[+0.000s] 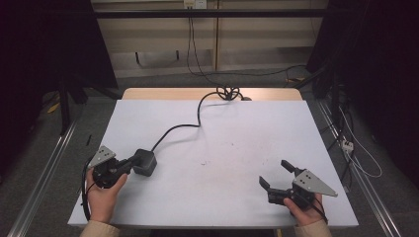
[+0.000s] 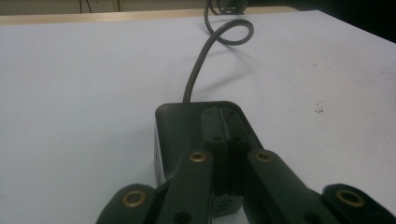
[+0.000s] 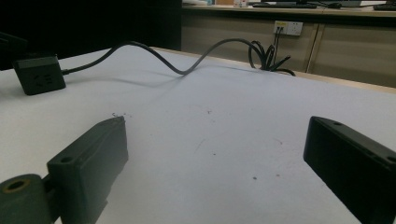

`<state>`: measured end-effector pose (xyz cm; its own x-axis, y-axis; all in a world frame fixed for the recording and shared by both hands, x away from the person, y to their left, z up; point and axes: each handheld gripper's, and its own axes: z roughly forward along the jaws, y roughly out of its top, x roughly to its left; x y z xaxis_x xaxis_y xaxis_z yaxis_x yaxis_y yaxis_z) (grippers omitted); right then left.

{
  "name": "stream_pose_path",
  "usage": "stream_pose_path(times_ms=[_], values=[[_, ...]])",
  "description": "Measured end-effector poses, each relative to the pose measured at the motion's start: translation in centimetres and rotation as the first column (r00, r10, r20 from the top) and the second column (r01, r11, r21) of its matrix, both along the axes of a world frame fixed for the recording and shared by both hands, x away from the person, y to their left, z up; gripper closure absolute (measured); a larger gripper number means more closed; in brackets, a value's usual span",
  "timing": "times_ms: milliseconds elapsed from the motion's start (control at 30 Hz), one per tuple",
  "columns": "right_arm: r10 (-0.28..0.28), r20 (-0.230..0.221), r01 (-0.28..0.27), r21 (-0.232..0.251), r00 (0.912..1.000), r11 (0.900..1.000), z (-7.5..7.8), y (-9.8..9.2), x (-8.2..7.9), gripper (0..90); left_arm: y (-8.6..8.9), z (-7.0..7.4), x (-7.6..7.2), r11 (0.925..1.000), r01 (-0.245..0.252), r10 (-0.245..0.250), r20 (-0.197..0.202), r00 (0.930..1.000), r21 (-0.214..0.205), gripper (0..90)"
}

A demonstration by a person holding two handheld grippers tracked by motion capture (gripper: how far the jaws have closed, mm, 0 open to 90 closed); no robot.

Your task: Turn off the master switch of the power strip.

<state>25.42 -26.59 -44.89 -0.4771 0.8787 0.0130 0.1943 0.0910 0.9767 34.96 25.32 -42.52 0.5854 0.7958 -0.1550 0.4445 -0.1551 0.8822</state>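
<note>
A white table (image 1: 212, 143) carries the whole scene, and everything here is placed against the black socket block (image 1: 145, 162) that sits toward its left side. From the block's far face a dark cable (image 1: 180, 127) snakes away to the back edge of the table, where it bunches into loose coils, apparently left slack so the block can be shifted. The left gripper (image 1: 129, 164) comes at the block from the near-left, its jaws closed flat together and laid over the block's top rather than clamped around its sides; in the left gripper view the joined pads (image 2: 223, 135) rest along the block's (image 2: 187, 126) upper face, a posture that looks suited to pinning or nudging it, though whether they press down cannot be told. Well to the right of the block, near the table's front edge, the right gripper (image 1: 276, 175) waits with its jaws spread wide and nothing between them, likely held ready for a later part of the work. A few small dark specks (image 1: 203, 163) lie between the block and that gripper.
</note>
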Motion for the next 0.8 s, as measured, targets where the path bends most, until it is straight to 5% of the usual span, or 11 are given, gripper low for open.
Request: stream_pose_path(times_ms=[800], values=[[-0.003, 0.002, 0.003, 0.002, 1.0000, 1.0000, 0.05, -0.02, -0.02, 5.8, -0.22, -0.08, -0.05, 0.9998, -0.004, 0.004, 0.003, 1.0000, 0.019, 90.0]])
